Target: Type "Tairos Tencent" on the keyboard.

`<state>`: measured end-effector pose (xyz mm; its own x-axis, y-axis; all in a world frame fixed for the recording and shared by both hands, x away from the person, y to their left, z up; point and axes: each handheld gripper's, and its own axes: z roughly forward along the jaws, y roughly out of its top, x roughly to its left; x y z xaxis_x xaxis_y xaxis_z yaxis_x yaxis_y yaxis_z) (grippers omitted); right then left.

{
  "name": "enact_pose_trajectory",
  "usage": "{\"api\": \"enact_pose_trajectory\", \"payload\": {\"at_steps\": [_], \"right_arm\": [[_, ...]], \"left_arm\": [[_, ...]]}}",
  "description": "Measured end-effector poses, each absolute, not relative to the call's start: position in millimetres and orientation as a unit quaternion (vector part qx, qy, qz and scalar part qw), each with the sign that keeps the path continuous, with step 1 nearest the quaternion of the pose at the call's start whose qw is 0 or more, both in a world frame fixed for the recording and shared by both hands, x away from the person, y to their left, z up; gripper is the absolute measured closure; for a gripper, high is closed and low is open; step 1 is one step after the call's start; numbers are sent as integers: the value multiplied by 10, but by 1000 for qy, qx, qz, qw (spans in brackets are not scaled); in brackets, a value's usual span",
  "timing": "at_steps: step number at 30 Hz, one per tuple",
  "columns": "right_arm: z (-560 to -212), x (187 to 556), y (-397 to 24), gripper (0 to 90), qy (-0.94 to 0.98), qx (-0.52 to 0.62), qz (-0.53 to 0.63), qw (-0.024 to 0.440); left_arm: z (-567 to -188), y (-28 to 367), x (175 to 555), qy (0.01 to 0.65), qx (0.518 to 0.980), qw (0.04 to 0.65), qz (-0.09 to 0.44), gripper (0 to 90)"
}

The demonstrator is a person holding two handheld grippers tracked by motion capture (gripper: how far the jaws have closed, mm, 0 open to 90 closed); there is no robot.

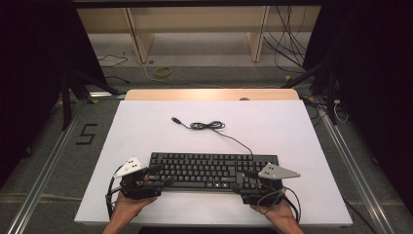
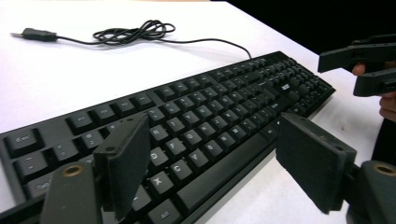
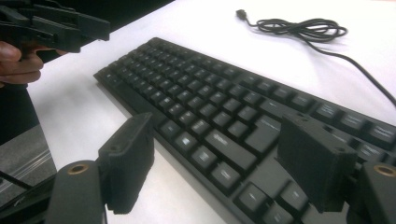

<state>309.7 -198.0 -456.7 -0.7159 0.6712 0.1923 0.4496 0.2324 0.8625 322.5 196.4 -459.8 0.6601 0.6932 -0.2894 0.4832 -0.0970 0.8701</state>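
Hovering over keyboard ends — left claw, right claw, both gaping.

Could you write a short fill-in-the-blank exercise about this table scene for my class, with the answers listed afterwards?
1. Both grippers hover over the two ends of a black ____ on the white table.
2. The jaws of the left gripper and the right gripper are ____.
3. The cable lies partly coiled and ends in a loose ____ on the table.

Missing words: keyboard; open; plug
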Motion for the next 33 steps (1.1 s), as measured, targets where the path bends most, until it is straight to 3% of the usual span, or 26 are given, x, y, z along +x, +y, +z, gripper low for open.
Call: {"api": "enact_pose_trajectory", "payload": {"at_steps": [13, 27, 33], "right_arm": [[-4537, 3340, -1559, 324, 794, 340, 496, 89], [-4545, 3559, -1177, 468, 808, 332, 481, 71], [-4559, 3617, -1046, 589, 816, 329, 470, 67]], "left_arm": [[-4635, 2104, 3291, 453, 724, 509, 111, 315], [-4680, 2207, 3323, 488, 729, 465, 115, 533], [-4693, 2211, 3322, 489, 738, 450, 115, 627]]}}
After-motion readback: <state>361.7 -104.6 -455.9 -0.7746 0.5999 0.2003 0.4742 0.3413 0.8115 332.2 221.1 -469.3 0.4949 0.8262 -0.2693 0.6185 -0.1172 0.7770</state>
